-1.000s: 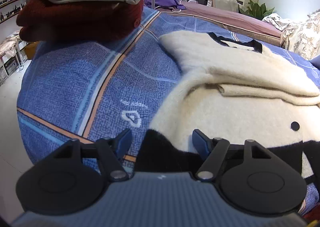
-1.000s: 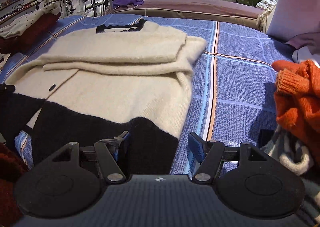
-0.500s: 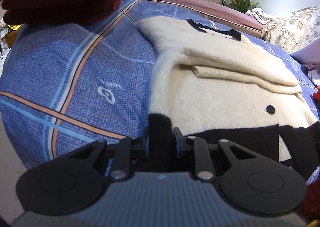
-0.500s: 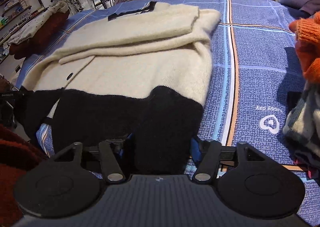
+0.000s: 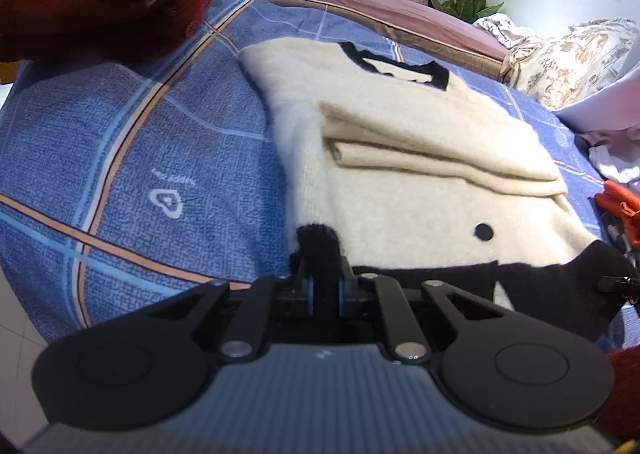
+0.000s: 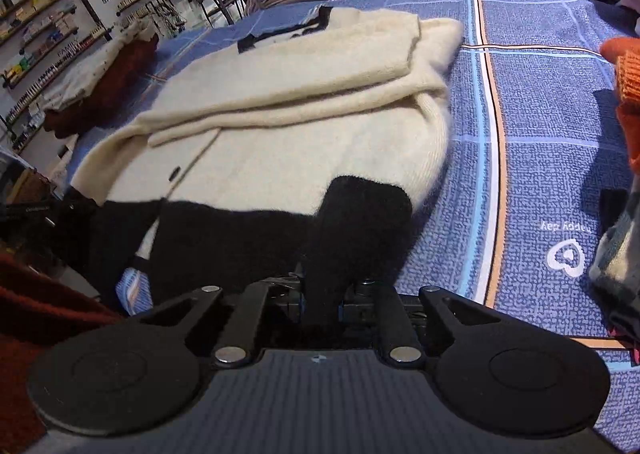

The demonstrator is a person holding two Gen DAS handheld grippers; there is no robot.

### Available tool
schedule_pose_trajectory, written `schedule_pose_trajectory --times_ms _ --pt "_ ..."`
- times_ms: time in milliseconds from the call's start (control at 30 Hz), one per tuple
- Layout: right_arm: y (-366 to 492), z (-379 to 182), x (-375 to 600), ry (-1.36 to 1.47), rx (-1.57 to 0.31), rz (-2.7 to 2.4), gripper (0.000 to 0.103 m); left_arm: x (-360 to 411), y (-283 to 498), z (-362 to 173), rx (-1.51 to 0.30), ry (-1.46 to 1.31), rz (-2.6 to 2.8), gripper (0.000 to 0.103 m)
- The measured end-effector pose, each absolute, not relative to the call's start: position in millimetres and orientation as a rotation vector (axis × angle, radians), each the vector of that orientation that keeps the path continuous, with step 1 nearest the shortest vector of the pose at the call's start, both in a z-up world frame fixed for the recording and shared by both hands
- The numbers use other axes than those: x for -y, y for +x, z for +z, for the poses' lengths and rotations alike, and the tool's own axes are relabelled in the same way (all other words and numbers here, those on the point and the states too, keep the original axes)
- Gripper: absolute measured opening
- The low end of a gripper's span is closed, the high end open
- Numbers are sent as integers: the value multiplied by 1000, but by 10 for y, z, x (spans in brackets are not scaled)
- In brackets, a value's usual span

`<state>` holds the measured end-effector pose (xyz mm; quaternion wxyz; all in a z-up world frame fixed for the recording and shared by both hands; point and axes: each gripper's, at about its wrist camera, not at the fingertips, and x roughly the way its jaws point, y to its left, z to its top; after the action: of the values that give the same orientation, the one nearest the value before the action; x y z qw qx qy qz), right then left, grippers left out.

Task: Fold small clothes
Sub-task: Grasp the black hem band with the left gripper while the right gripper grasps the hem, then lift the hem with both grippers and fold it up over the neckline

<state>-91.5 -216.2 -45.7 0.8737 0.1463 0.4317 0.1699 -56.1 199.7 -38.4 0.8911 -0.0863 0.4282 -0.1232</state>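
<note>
A cream sweater [image 5: 400, 157] with a black hem band and black collar lies on the blue patterned bedspread [image 5: 120, 157], its sleeves folded across the chest. My left gripper [image 5: 323, 286] is shut on the hem's near left corner, and a tuft of black knit stands up between its pads. In the right wrist view the same cream sweater [image 6: 304, 105] fills the middle. My right gripper [image 6: 322, 304] is still closing, its pads pressing on the black hem's right corner [image 6: 360, 230], which bunches up between them.
A folded stack, dotted cream cloth over dark red knit [image 5: 100, 1], sits at the bed's far left. An orange knit garment [image 6: 628, 93] and a plaid item [image 6: 616, 254] lie at the right. Shelves line the far wall; another bed [image 5: 400, 13] stands behind.
Both grippers went from wide open to closed on the black hem corners. The left one has lifted its corner a little, and the hem now bunches up at both ends.
</note>
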Motion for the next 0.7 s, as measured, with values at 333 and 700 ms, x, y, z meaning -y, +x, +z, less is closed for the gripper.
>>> schedule_pose_trajectory --times_ms 333,700 --pt "282 90 2231 340 -722 364 20 -2048 750 -34 -758 -423 -216 10" --pt "1943 -393 2472 523 -775 49 20 -1622 2422 -311 -779 -326 83 10"
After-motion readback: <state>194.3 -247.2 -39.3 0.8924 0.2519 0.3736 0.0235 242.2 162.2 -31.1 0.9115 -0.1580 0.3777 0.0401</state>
